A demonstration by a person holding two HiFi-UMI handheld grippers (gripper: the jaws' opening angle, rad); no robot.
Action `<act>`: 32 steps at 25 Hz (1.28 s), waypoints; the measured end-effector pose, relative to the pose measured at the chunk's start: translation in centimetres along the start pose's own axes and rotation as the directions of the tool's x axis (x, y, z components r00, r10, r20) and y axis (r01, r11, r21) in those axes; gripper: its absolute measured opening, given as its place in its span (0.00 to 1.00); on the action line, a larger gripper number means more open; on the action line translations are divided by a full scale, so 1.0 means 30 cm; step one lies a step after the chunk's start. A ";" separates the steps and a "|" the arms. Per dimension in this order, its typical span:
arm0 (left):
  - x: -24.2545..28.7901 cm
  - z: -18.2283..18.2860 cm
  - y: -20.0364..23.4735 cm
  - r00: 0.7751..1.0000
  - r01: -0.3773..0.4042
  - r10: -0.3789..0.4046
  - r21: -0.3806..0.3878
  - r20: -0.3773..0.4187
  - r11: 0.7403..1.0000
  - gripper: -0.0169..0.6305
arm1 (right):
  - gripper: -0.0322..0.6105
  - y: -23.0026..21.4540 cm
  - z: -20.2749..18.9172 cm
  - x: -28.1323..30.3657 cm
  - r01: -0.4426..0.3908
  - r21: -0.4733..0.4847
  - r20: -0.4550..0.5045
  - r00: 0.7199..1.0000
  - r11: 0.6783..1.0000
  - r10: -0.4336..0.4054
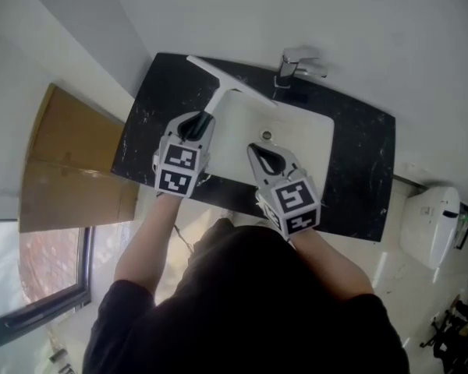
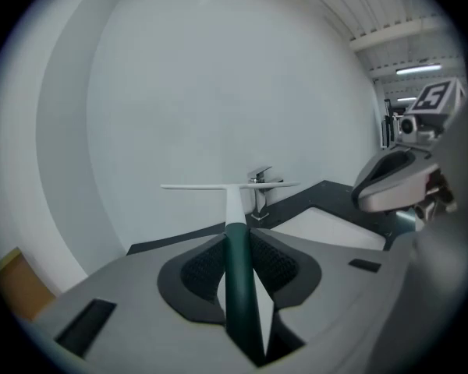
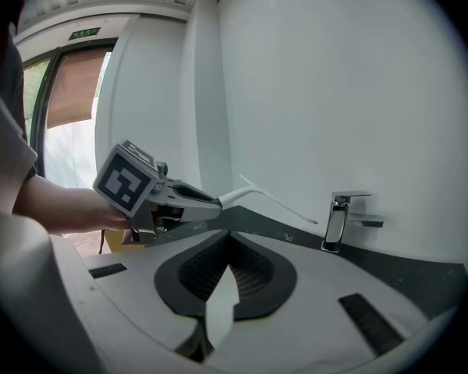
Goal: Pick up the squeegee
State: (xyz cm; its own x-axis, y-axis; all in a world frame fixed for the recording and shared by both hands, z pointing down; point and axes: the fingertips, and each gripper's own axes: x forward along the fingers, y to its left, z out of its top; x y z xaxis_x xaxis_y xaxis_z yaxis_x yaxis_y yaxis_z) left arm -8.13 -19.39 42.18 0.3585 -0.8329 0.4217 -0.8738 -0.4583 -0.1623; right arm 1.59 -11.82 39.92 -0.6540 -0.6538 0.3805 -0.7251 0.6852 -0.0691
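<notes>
No text can be read. A small green sign (image 3: 86, 33) above the window (image 3: 58, 123) is too small to make out.

Black speckled countertop (image 1: 364, 162) — white basin (image 1: 312, 135) sunk in its middle, chrome faucet (image 1: 296, 65) at the back edge
</notes>
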 end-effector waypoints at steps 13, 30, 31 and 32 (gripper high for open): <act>-0.384 0.162 -0.348 0.992 -0.022 0.016 0.051 0.123 0.998 0.18 | 0.06 0.111 -0.023 -0.244 -0.066 -0.079 0.092 0.993 0.995 0.074; -0.500 0.118 -0.356 0.986 0.047 -0.059 0.082 0.155 0.996 0.18 | 0.06 0.265 0.017 -0.255 -0.005 -0.075 0.119 0.993 0.997 0.014; -0.502 0.117 -0.351 0.986 0.047 -0.059 0.082 0.156 0.996 0.18 | 0.06 0.268 0.018 -0.253 -0.002 -0.076 0.119 0.993 0.997 0.011; -0.503 0.115 -0.347 0.986 0.047 -0.059 0.083 0.156 0.995 0.18 | 0.06 0.272 0.019 -0.251 0.000 -0.076 0.120 0.993 0.997 0.009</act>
State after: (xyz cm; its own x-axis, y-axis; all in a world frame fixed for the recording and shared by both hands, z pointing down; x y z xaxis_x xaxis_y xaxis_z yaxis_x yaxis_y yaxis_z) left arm -3.33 -3.13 34.43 0.4567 -0.8423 0.2861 -0.8259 -0.5210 -0.2154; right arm 0.49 -1.49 35.96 -0.6815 -0.6814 0.2668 -0.7067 0.7075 0.0017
